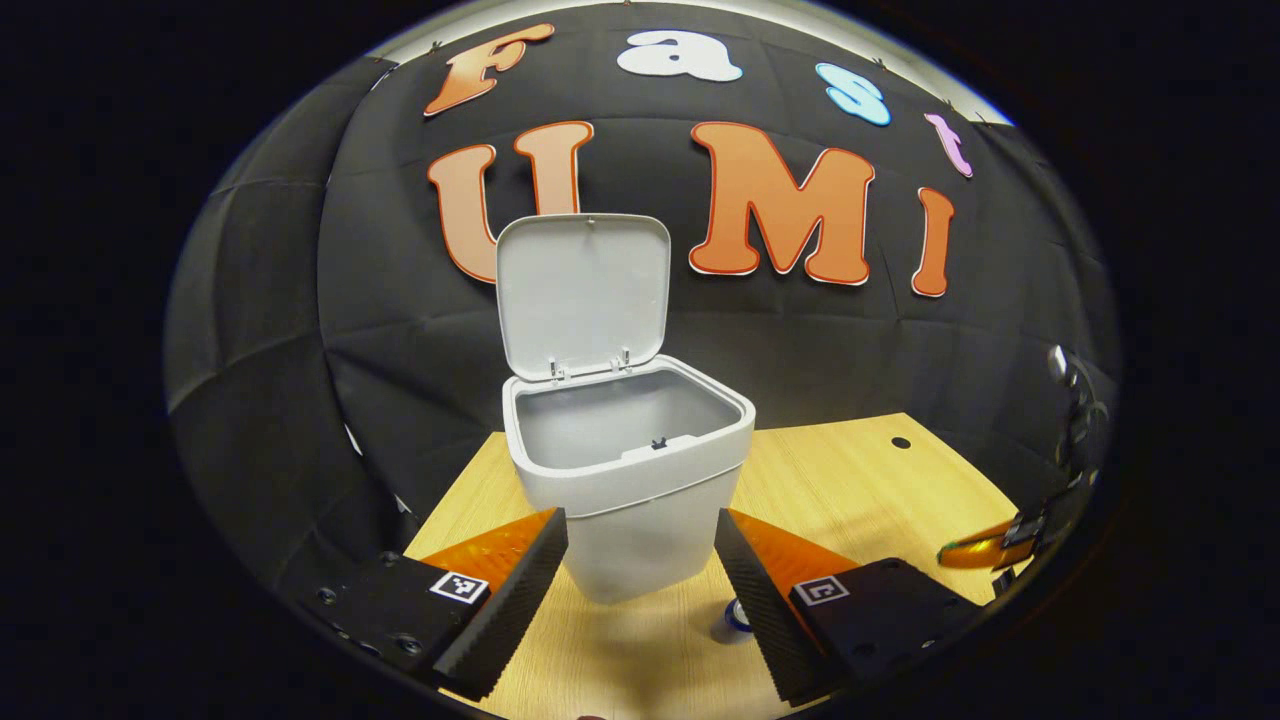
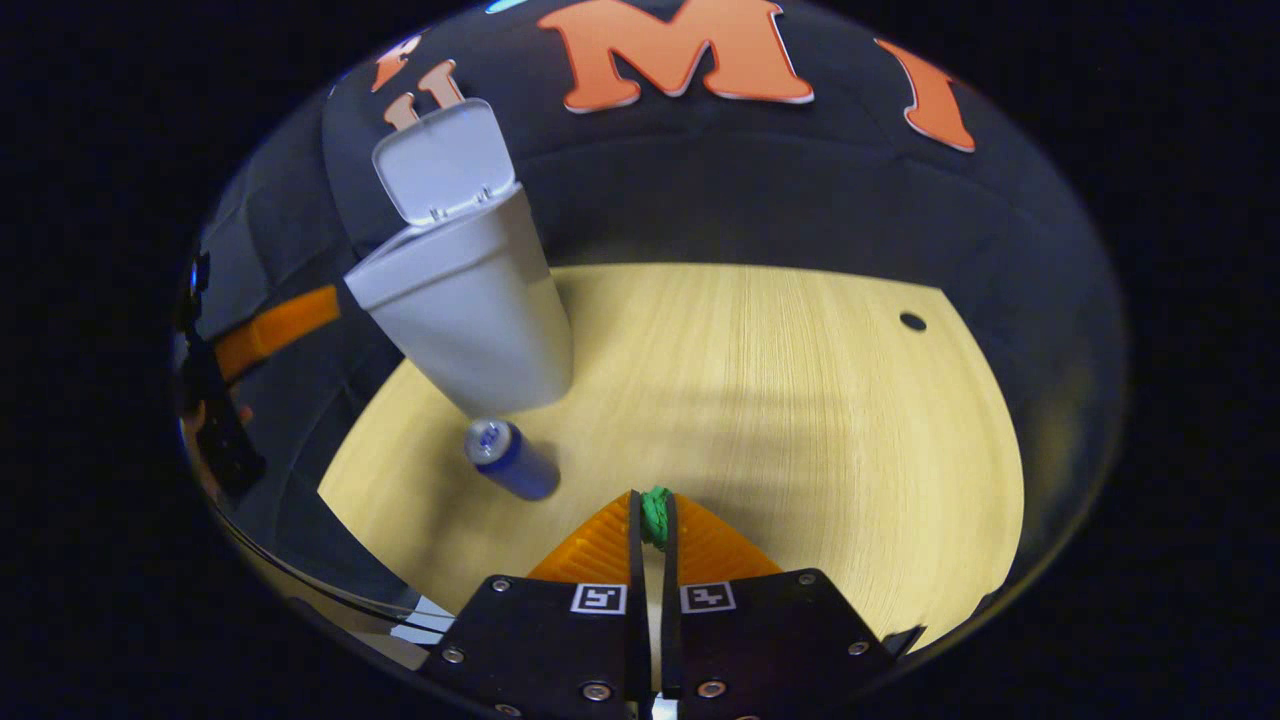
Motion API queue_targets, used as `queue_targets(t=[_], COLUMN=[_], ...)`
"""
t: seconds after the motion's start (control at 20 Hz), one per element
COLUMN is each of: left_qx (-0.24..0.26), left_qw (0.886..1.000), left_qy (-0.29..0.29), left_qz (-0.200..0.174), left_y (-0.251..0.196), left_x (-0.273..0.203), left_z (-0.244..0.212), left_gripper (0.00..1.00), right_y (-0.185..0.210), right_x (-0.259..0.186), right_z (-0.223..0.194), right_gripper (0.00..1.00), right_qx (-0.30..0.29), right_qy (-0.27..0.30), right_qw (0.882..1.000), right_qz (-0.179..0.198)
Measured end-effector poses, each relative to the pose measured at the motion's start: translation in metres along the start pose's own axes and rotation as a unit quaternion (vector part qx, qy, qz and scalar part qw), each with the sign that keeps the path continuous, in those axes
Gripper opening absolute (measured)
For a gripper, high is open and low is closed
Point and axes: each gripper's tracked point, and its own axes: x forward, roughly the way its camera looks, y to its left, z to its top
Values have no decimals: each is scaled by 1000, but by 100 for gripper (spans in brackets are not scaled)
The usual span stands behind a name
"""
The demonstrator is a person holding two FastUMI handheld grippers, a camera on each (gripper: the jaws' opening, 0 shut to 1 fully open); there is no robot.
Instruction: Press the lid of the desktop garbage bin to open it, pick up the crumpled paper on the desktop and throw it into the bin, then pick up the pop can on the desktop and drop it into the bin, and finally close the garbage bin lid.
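The white garbage bin (image 1: 630,490) stands on the wooden desk with its lid (image 1: 583,292) swung up and open. My left gripper (image 1: 640,560) is open just in front of the bin, a finger on each side of its lower body. The top of the blue pop can (image 1: 735,618) peeks out beside the right finger. In the right gripper view the bin (image 2: 470,300) stands at the upper left with the pop can (image 2: 510,460) upright in front of it. My right gripper (image 2: 652,520) is shut on a green crumpled paper (image 2: 655,515), held above the desk.
The light wooden desk (image 2: 780,400) has a small round hole (image 2: 912,321) near its far right corner. The other gripper (image 1: 1000,548) shows at the far right edge of the left gripper view. Black cloth walls close in behind the desk.
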Motion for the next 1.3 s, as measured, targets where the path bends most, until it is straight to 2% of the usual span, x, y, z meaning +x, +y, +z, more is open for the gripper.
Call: queue_targets(t=[0.15, 0.3, 0.4, 0.55, 0.65, 0.8, 1.05, 1.3], left_qx=[-8, -25, -38, -48, -56, -70, -75, -82], left_qw=[1000, 1000, 999, 999, 998, 997, 996, 993], left_qy=[-5, -4, -3, 7, 12, 15, 18, 22], left_qz=[-1, 1, 2, 13, 20, 35, 53, 79], left_y=[6, 13, 17, 31, 42, 59, 83, 112], left_x=[-8, -17, -24, -34, -40, -49, -61, -71], left_z=[1, -2, -8, -18, -26, -36, -45, -54], left_gripper=[95, 94, 94, 96, 95, 95, 95, 96], right_y=[14, 39, 55, 100, 123, 164, 216, 237], right_x=[-20, -50, -46, -46, -41, -28, 31, 78], right_z=[67, 141, 175, 221, 247, 274, 282, 264], right_gripper=[5, 5, 5, 5, 5, 5, 5, 5], right_qx=[-25, -46, -70, -78, -103, -120, -141, -179], right_qy=[-69, -146, -170, -195, -213, -224, -187, -153], right_qw=[997, 987, 982, 973, 967, 959, 961, 964], right_qz=[13, 40, 49, 91, 97, 126, 146, 125])
